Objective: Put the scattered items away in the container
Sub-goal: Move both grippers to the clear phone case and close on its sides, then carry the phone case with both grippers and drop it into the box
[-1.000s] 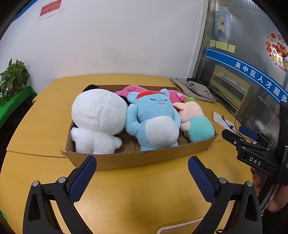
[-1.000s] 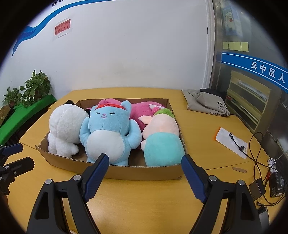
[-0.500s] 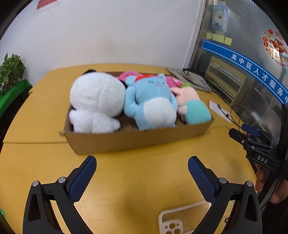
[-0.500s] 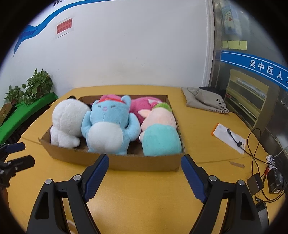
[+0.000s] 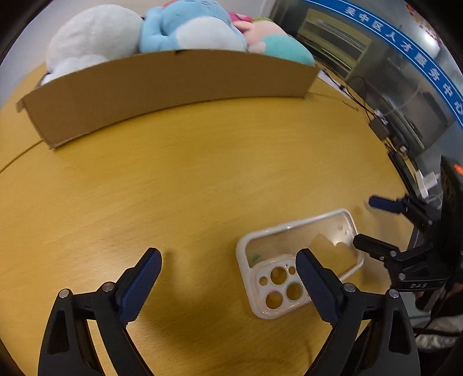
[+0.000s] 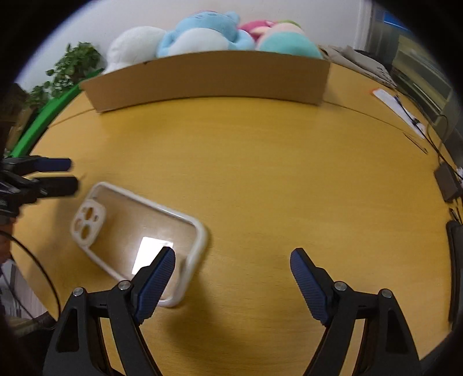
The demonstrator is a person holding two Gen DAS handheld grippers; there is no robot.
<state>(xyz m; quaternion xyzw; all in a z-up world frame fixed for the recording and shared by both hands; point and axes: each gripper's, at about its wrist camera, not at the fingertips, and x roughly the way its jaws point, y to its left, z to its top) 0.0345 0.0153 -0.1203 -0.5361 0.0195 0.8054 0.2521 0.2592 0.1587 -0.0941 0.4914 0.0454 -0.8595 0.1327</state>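
A clear phone case with a white rim (image 5: 298,257) lies flat on the yellow table, also in the right wrist view (image 6: 136,231). My left gripper (image 5: 228,277) is open and empty just above the table, its right finger over the case's camera end. My right gripper (image 6: 233,274) is open and empty, its left finger over the case's other end. The cardboard box (image 5: 162,89) stands farther back, also in the right wrist view (image 6: 214,78). It holds a white plush (image 5: 92,37), a blue plush (image 5: 191,26) and a pink-and-teal plush (image 5: 275,40).
Cables and a charger (image 6: 447,179) lie at the table's right edge. A paper sheet (image 6: 396,107) and a grey cloth bag (image 6: 361,63) lie right of the box. A green plant (image 6: 72,63) stands at the left.
Both grippers have dropped low to the table and pulled back from the box. The phone case has come into full view between them. Both stay open.
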